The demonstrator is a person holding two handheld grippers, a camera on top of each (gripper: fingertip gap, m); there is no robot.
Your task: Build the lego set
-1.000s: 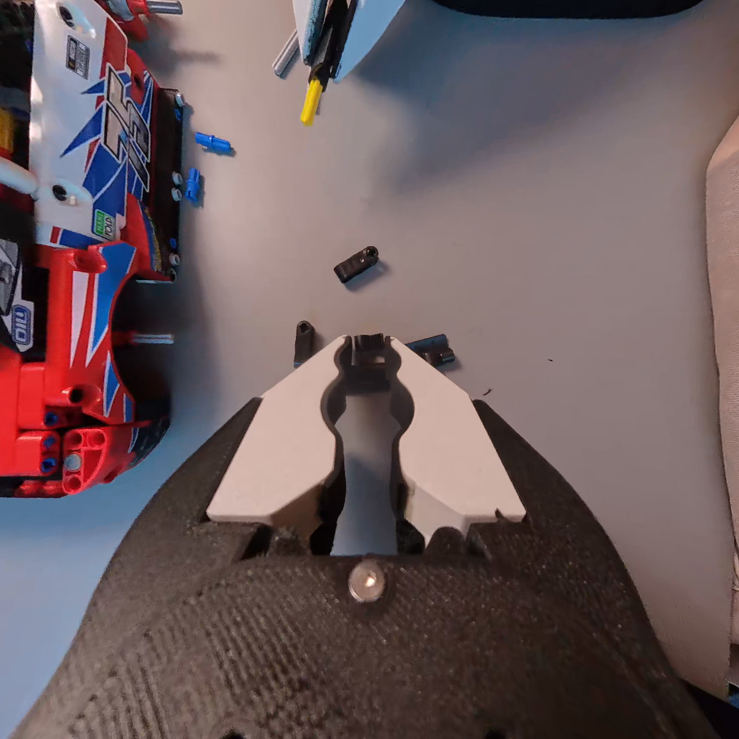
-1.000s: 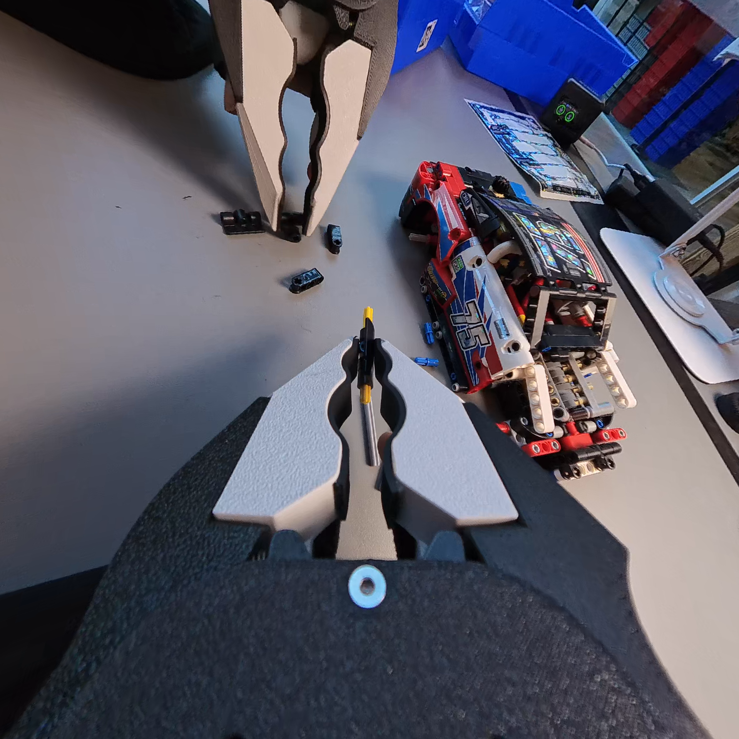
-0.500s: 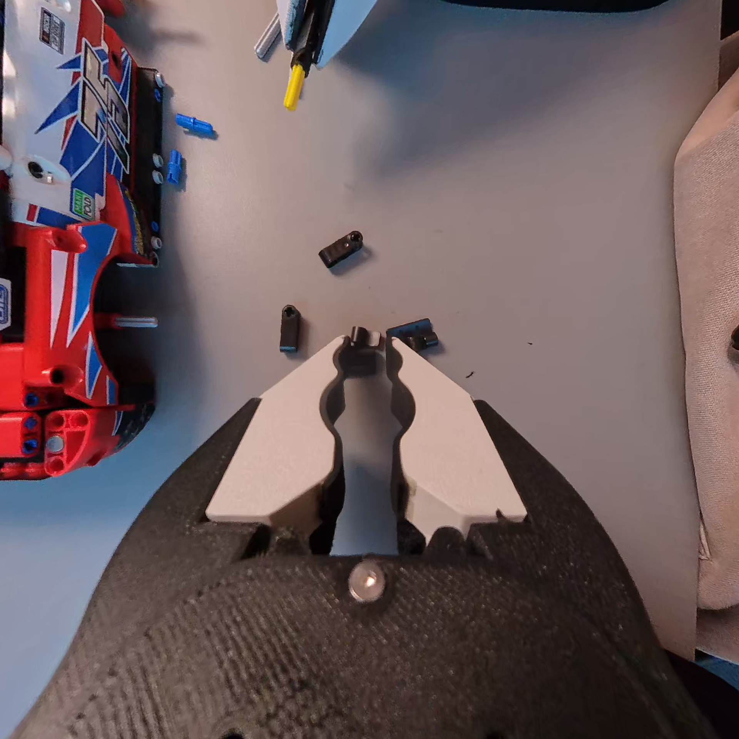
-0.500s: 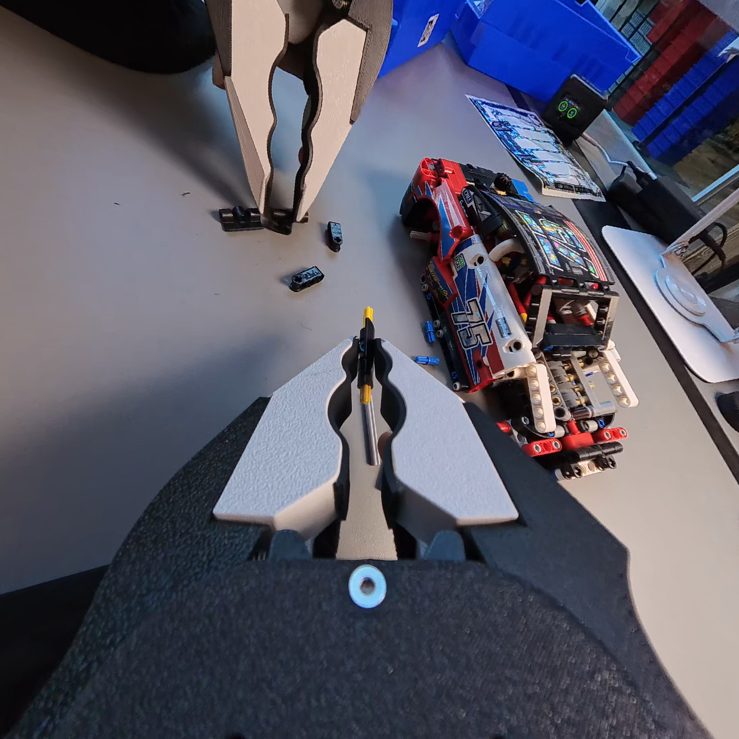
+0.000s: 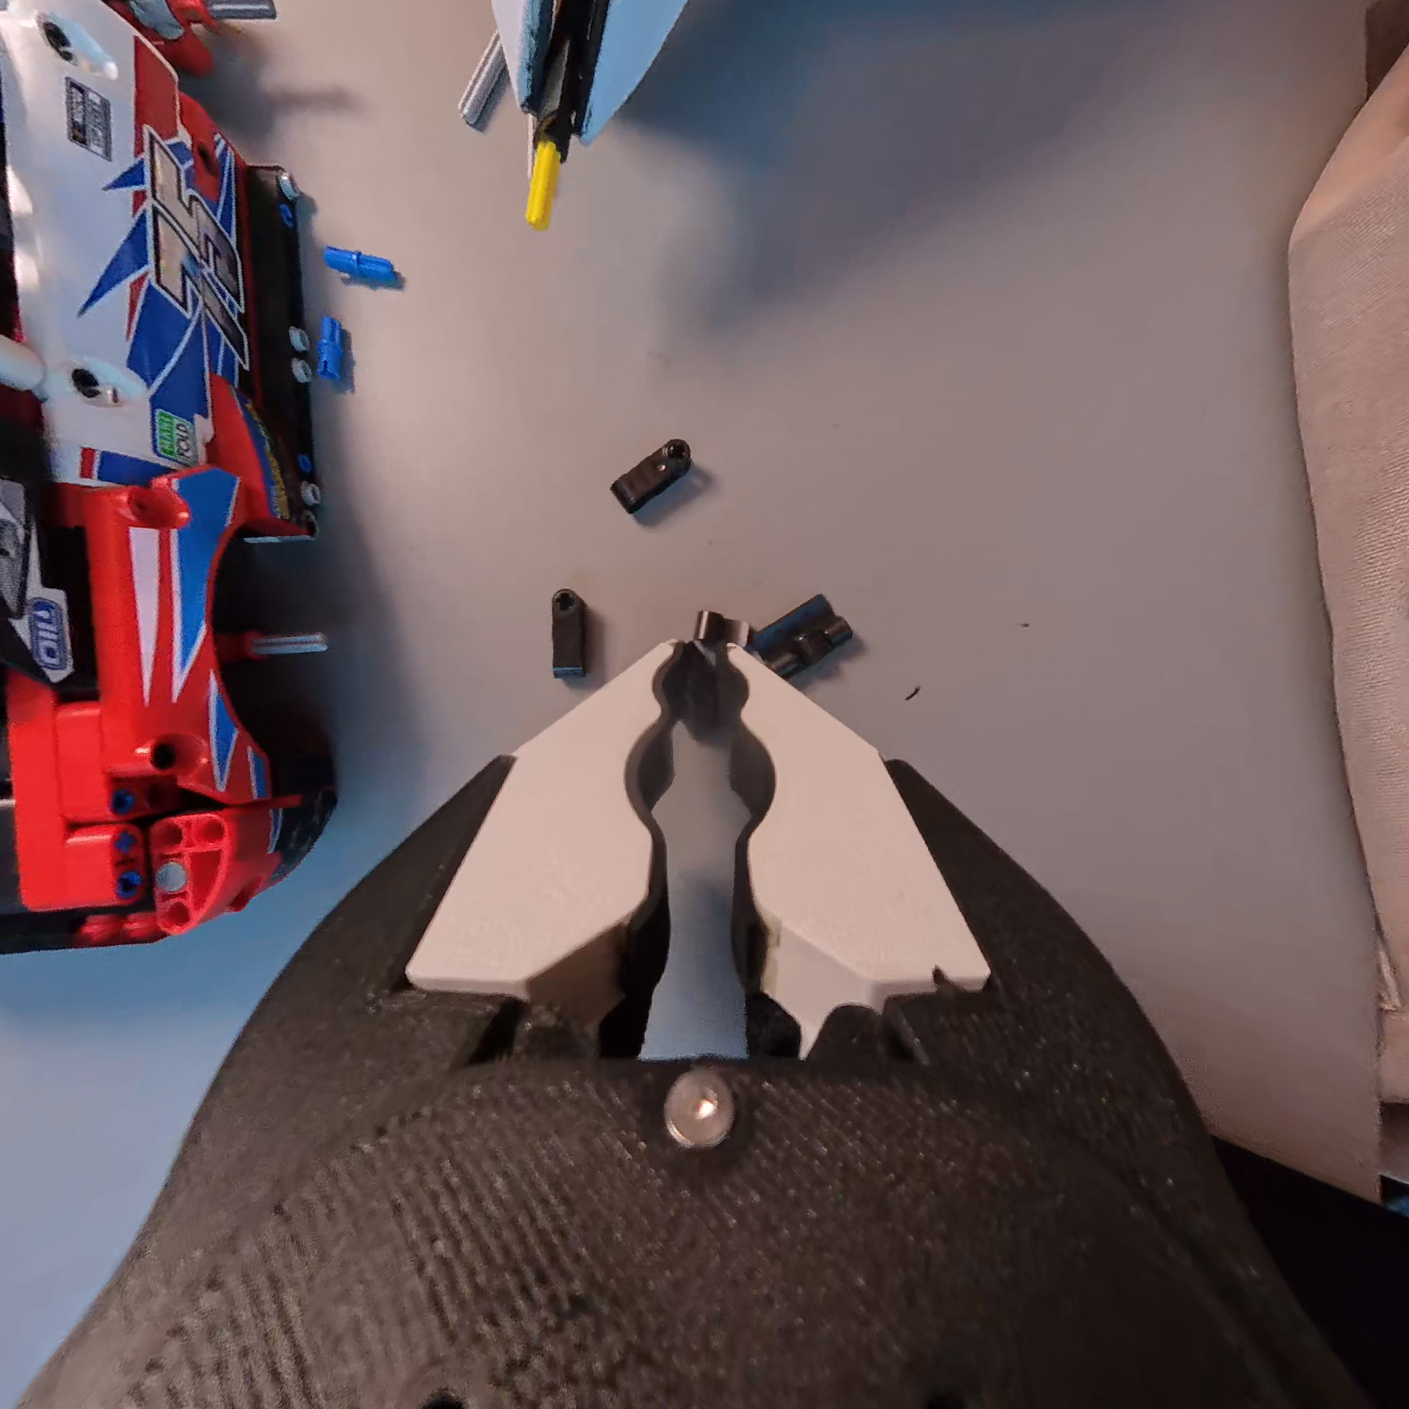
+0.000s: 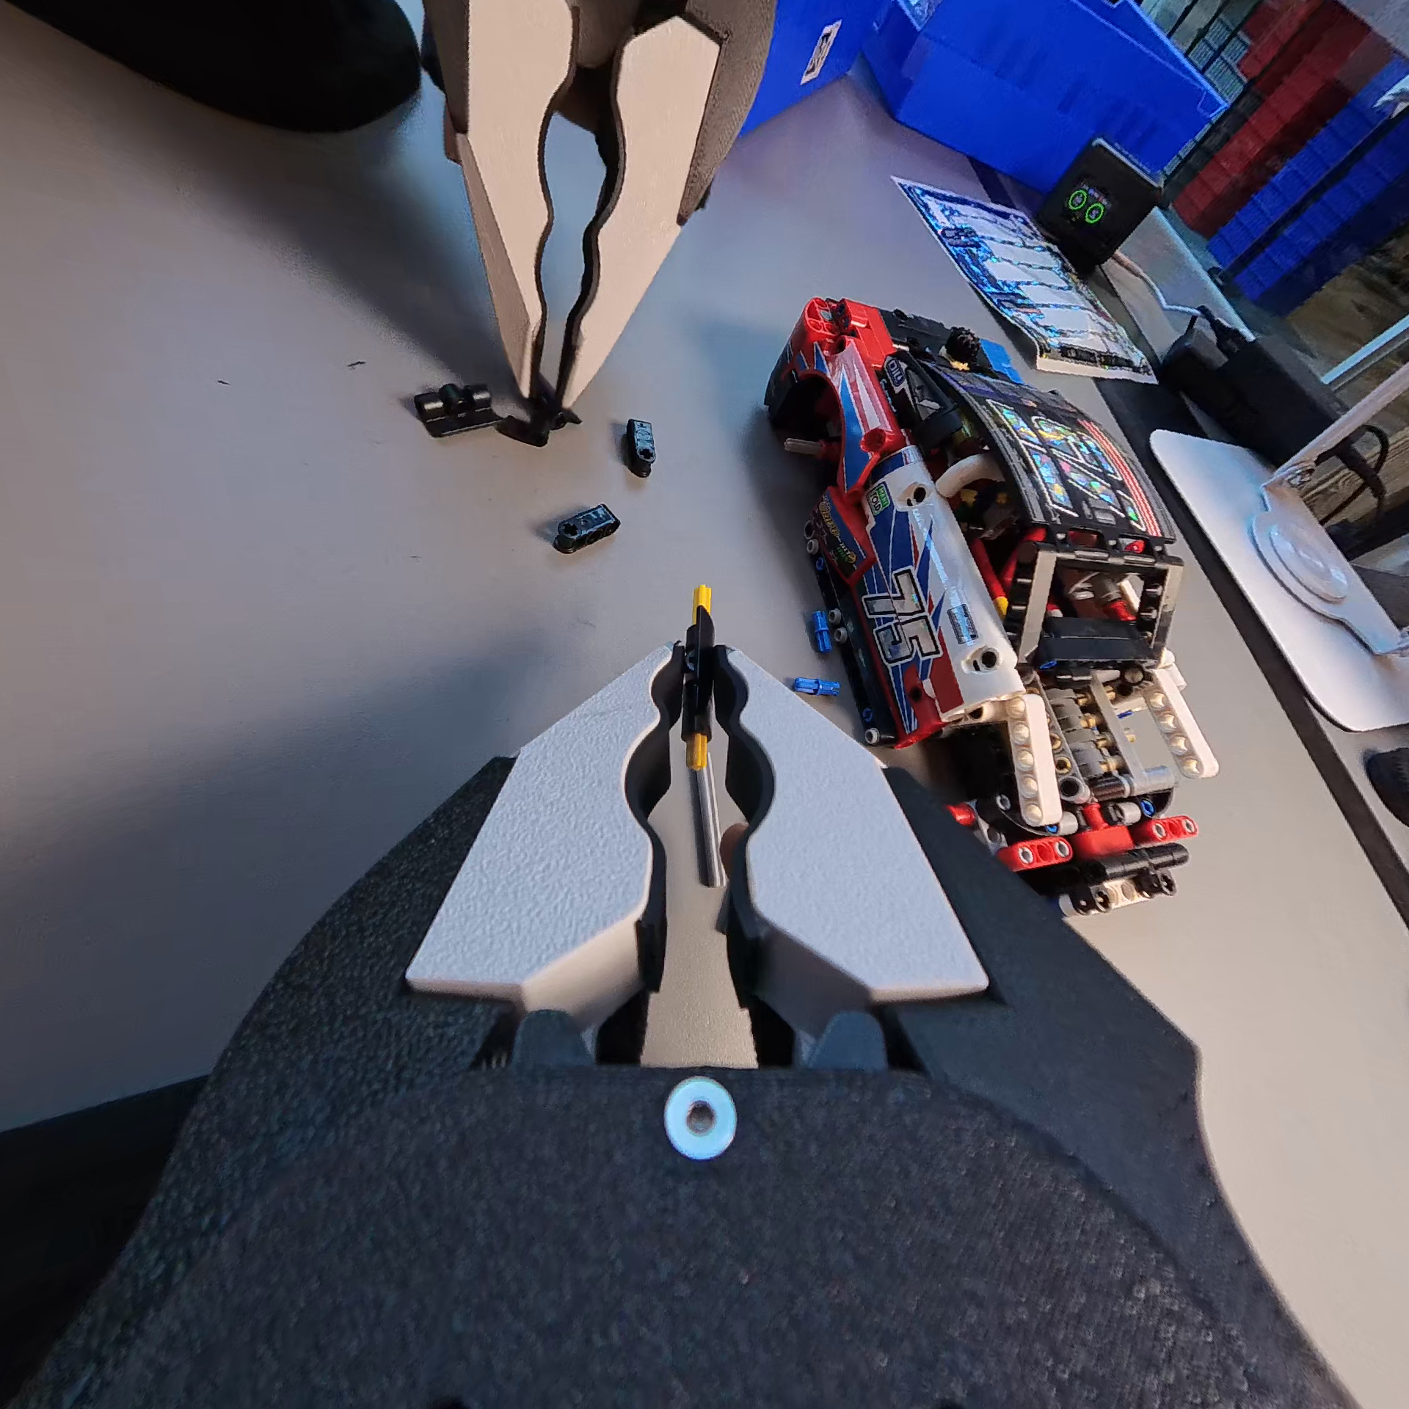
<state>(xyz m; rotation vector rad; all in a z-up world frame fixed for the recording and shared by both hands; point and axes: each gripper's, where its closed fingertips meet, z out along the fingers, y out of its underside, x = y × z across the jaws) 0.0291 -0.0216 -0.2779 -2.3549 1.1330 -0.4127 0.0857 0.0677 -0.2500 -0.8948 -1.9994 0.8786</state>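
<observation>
A small black connector piece (image 5: 715, 630) is pinched at the very tips of the left gripper (image 5: 705, 648), whose pale, matte, wedge-shaped fingers (image 5: 579, 823) with wavy dark inner edges are closed on it. In the right wrist view the same piece (image 6: 534, 424) is seen at the table surface (image 6: 229, 610) under the downward-pointing tips. Just beside these tips a black ridged block (image 5: 800, 644) is found on one side and a short black link with a round hole (image 5: 569, 633) on the other; a second black link (image 5: 652, 476) lies a little farther out.

The right gripper (image 6: 700, 656) is closed on a thin axle assembly (image 6: 698, 678): a yellow cross-section tip, a black sleeve clamped between the fingertips, and a grey metal-looking rod running back between the fingers. It is held above the table, well apart from the left gripper.

Two small blue pins (image 6: 820, 630) (image 6: 816, 685) are seen just beside the red, white and blue model car (image 6: 953, 595), which rests on the smooth grey table near both grippers. Its glossy stickered panels and exposed beams with round holes are visible. Beyond it, a printed sheet (image 6: 1022, 282) and blue plastic bins (image 6: 1029, 84) are seen.
</observation>
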